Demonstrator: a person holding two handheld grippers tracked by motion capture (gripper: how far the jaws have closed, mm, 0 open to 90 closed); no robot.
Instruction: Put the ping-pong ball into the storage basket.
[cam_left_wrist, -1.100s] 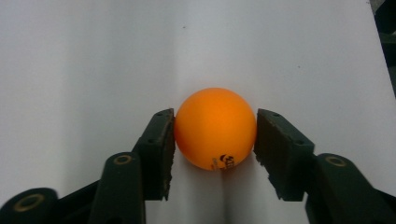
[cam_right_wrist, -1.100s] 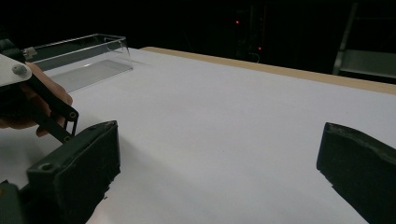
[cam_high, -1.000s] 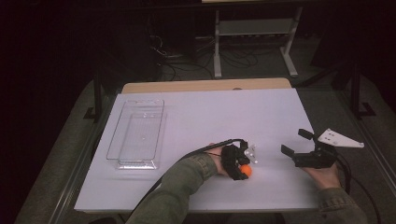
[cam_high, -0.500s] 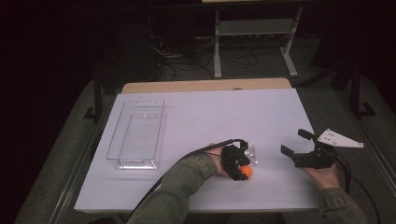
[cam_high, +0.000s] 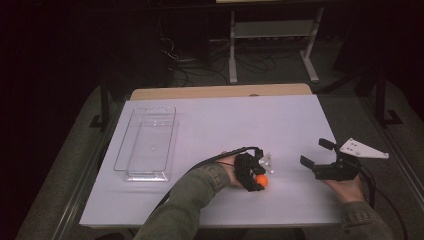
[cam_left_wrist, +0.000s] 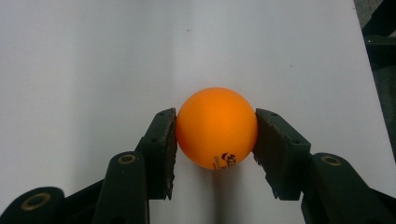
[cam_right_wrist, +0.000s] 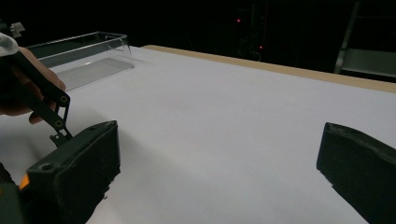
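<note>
- The left gripper (cam_left_wrist: 215, 135) is closing its two fingers (cam_left_wrist: 161, 149) on a small orange ball (cam_left_wrist: 216, 127), one finger on each side, right at the ball's widest part.
- The ball is sitting between the fingertips, and the pads look like they are touching it or almost touching it.
- The ball is resting on the white table (cam_high: 220, 125), near the person's edge; from above it is peeking out by the left gripper (cam_high: 256, 176) as an orange spot (cam_high: 262, 181).
- The ball is probably very light and hollow, with a smooth, hard skin, so it could be slipping or rolling away easily.
- A soft squeeze across the middle is looking like the best hold; a hard squeeze might be popping it out or denting it.
- The right gripper (cam_high: 320, 159) is hanging off to the side with its fingers (cam_right_wrist: 79, 168) wide apart, holding nothing.
- A clear tray (cam_high: 145, 142) is lying well away from both grippers.
</note>
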